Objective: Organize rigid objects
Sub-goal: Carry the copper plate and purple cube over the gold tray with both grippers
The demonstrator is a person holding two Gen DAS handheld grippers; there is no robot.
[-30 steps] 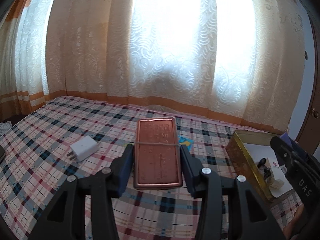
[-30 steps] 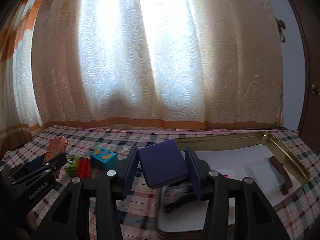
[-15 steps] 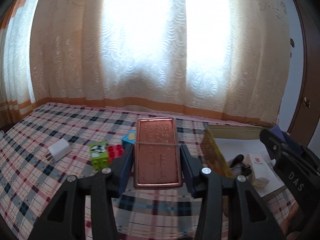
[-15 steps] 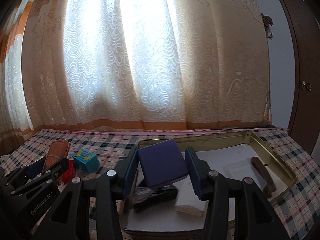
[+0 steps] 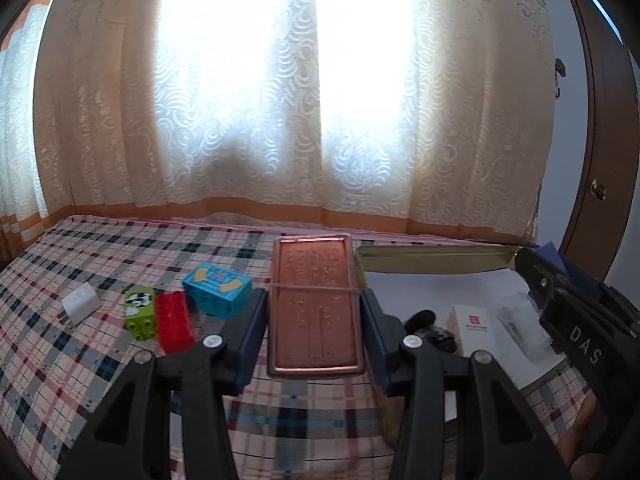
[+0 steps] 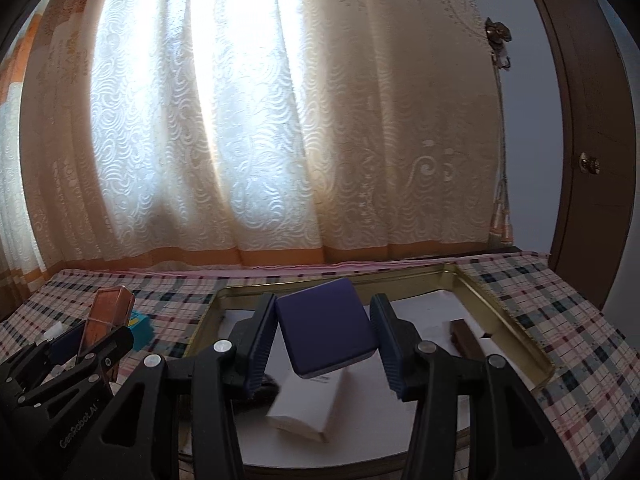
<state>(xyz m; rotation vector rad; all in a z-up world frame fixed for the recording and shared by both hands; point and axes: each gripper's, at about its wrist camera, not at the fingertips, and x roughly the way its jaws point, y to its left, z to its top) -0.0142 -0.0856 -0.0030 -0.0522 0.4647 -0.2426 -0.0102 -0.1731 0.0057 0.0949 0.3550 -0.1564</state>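
Left gripper: jaws pinching copper tin across its long sides, near mid-length, carried above plaid surface. Judged rigid, thin-walled metal, light to moderate; smooth flanks likely slippery, so side grip near the banded middle appears sound. Elastic band across lid; could snag on release.

Right gripper: jaws pinching dark blue box on opposite sides, box tilted, over gold tray. Judged stiff and light; rounded corners could let it pivot in the grip.

Room in tray: white carton directly beneath blue box, brown bar toward right wall, black item partly hidden at left. Bare liner visible toward far side and between carton and bar. Raised tray rim to be cleared on entry.

Outside tray: blue block, red brick, green brick, white charger, all left of copper tin. Grippers close side by side; contact risk judged real.
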